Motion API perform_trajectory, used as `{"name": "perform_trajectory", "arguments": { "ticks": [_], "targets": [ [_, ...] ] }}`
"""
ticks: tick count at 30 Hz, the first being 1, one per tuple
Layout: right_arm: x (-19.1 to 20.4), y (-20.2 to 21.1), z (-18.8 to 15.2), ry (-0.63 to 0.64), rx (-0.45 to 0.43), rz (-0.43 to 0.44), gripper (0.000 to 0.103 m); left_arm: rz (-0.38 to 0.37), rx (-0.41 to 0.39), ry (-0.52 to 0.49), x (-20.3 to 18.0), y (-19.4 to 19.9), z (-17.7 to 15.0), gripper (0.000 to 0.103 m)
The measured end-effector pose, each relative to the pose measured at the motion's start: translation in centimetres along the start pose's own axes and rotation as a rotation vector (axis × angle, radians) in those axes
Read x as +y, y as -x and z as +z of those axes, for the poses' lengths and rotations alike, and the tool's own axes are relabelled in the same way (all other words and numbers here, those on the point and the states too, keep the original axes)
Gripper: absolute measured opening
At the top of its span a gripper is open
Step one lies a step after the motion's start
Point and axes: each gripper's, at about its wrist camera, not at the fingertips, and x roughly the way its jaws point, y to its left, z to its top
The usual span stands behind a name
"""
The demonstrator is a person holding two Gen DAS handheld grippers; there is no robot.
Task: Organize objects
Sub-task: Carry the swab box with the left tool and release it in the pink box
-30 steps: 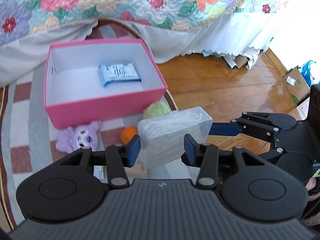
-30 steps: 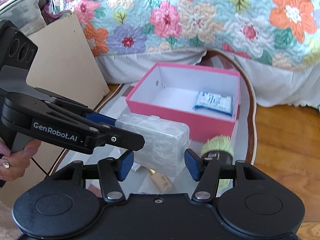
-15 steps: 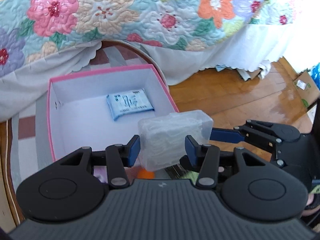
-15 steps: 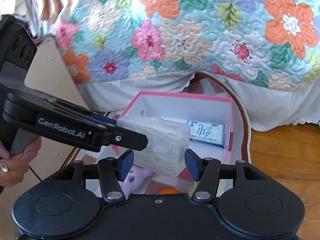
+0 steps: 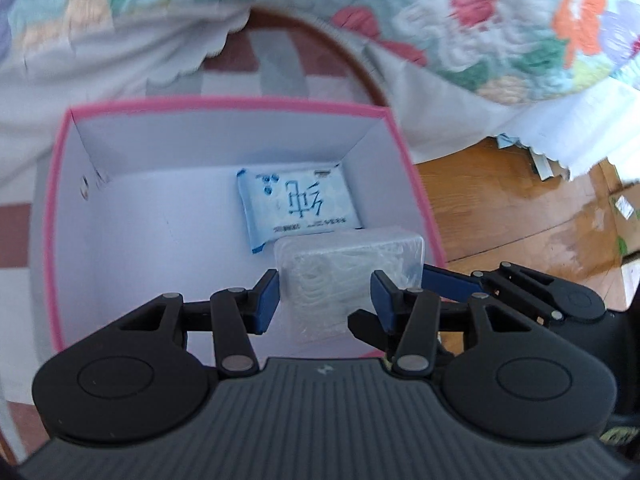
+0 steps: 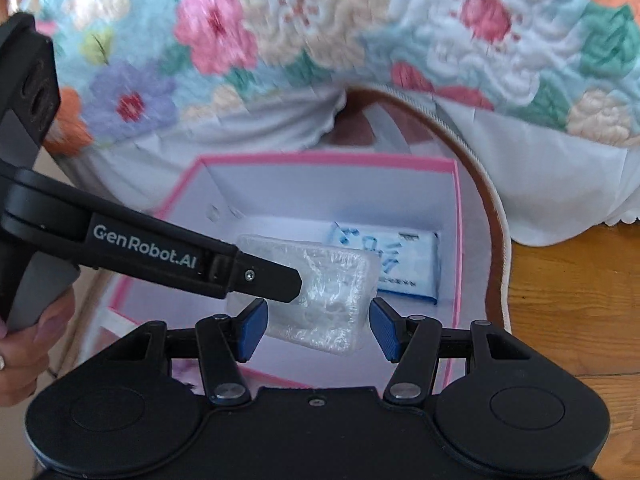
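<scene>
A clear plastic-wrapped white packet [image 5: 344,276] [image 6: 320,292] hangs over the open pink box [image 5: 52,216] [image 6: 456,200]. My left gripper [image 5: 324,300] and my right gripper [image 6: 316,330] both close on it from two sides, each with its blue pads against it. The left gripper's arm [image 6: 160,256] crosses the right wrist view; the right gripper's arm [image 5: 520,292] shows at the right of the left wrist view. A blue and white tissue pack [image 5: 296,204] [image 6: 400,260] lies flat on the box floor, just beyond the packet.
The box stands on a striped rug [image 5: 276,56] beside a bed with a flowered quilt [image 6: 280,20] and white skirt [image 5: 500,120]. Wooden floor [image 5: 520,208] with cardboard scraps lies to the right. A beige board [image 6: 80,312] stands left of the box.
Both grippers have carried the packet forward from above the rug and toys to over the inside of the pink box. The toys have dropped out of sight.
</scene>
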Motion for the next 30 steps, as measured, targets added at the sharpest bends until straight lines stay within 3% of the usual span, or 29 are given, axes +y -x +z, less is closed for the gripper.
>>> {"name": "perform_trajectory", "arguments": {
  "ticks": [6, 17, 23, 30],
  "targets": [
    [0.7, -3.0, -1.1, 0.039, 0.051, -0.065, 0.062, -0.025, 0.032, 0.075, 2.4, -3.3, -0.5, 0.049],
    [0.5, -5.1, -1.1, 0.049, 0.134, -0.038, 0.062, -0.05, 0.088, 0.167, 4.9, -5.8, -0.5, 0.05],
    [0.2, -5.5, -1.0, 0.048, 0.149, -0.076, 0.054, -0.071, 0.109, 0.229, 5.7, -6.9, -0.4, 0.05],
    [0.0, -5.1, -0.6, 0.043, 0.133, -0.083, 0.047, -0.02, 0.133, 0.269, 6.0, -8.4, -0.4, 0.044]
  ]
}}
